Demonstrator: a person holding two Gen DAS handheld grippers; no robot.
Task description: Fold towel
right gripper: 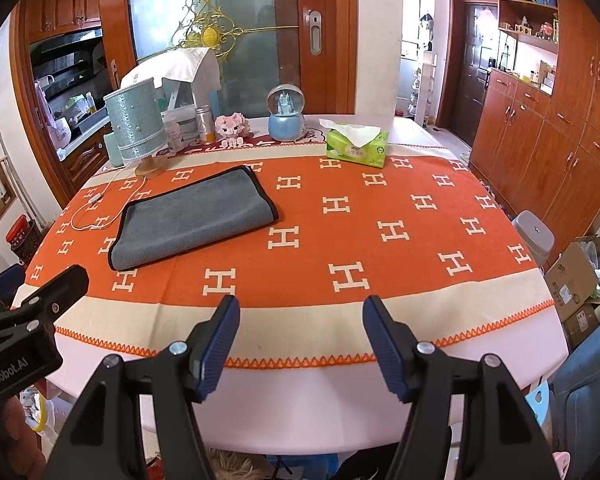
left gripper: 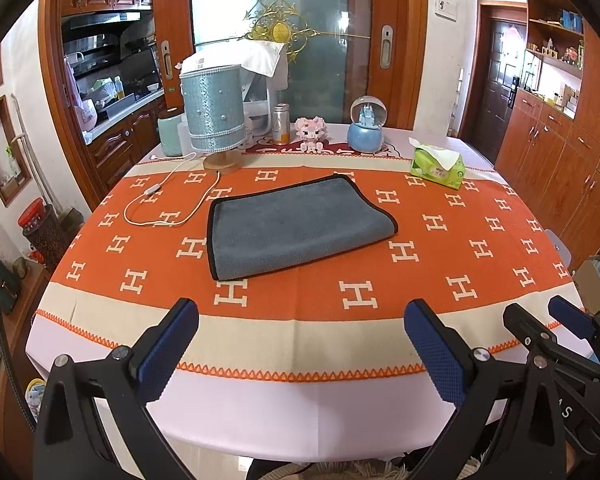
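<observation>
A grey towel with black edging [left gripper: 296, 226] lies folded flat on the orange H-patterned tablecloth [left gripper: 420, 264], mid-table; it also shows in the right wrist view [right gripper: 192, 218] at centre left. My left gripper [left gripper: 300, 324] is open and empty, held above the table's near edge, well short of the towel. My right gripper [right gripper: 300, 320] is open and empty, also over the near edge, to the right of the towel. The right gripper shows at the lower right of the left wrist view [left gripper: 540, 316]; the left one shows at the left edge of the right wrist view [right gripper: 32, 284].
A blue lamp [left gripper: 214, 112] with a white cord [left gripper: 164, 200] stands back left. A pink toy [left gripper: 311, 132], a can [left gripper: 281, 123], a snow globe [left gripper: 367, 128] and a green tissue pack [left gripper: 438, 166] line the far side. Cabinets [right gripper: 540, 128] stand to the right.
</observation>
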